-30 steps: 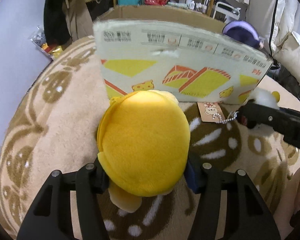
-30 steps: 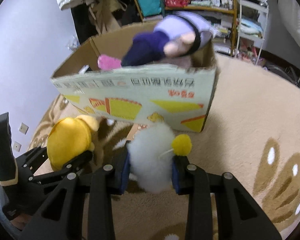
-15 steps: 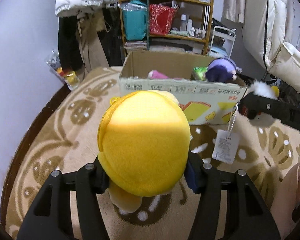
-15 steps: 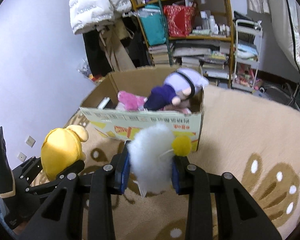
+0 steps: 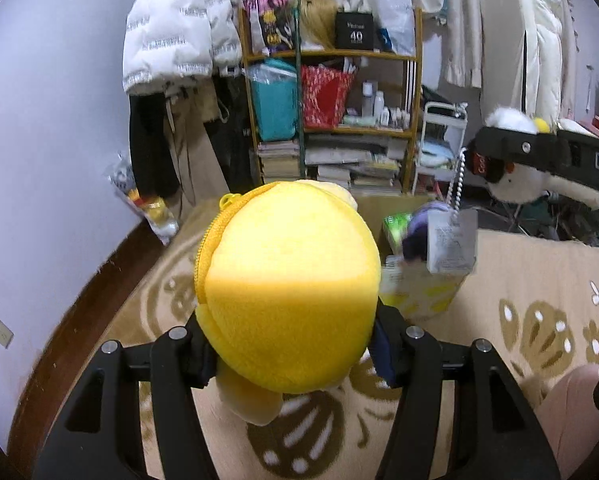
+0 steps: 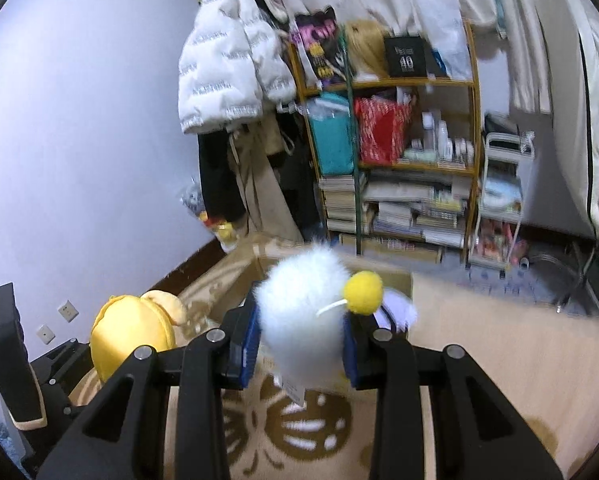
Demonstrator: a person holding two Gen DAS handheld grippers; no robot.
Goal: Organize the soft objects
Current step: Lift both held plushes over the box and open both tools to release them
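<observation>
My left gripper is shut on a round yellow plush with a zipper and holds it high above the rug. It also shows in the right wrist view. My right gripper is shut on a fluffy white plush with a yellow pom-pom; it shows at the right of the left wrist view with a paper tag hanging from a chain. The cardboard box sits low on the rug behind both toys, mostly hidden, with a purple plush in it.
A beige patterned rug covers the floor. A cluttered wooden shelf stands at the back with a white rolling cart beside it. Coats hang at the left by the lilac wall.
Both grippers have risen with their plushes still held. The box has dropped low in both views and the shelf and hanging clothes now fill the upper part.
</observation>
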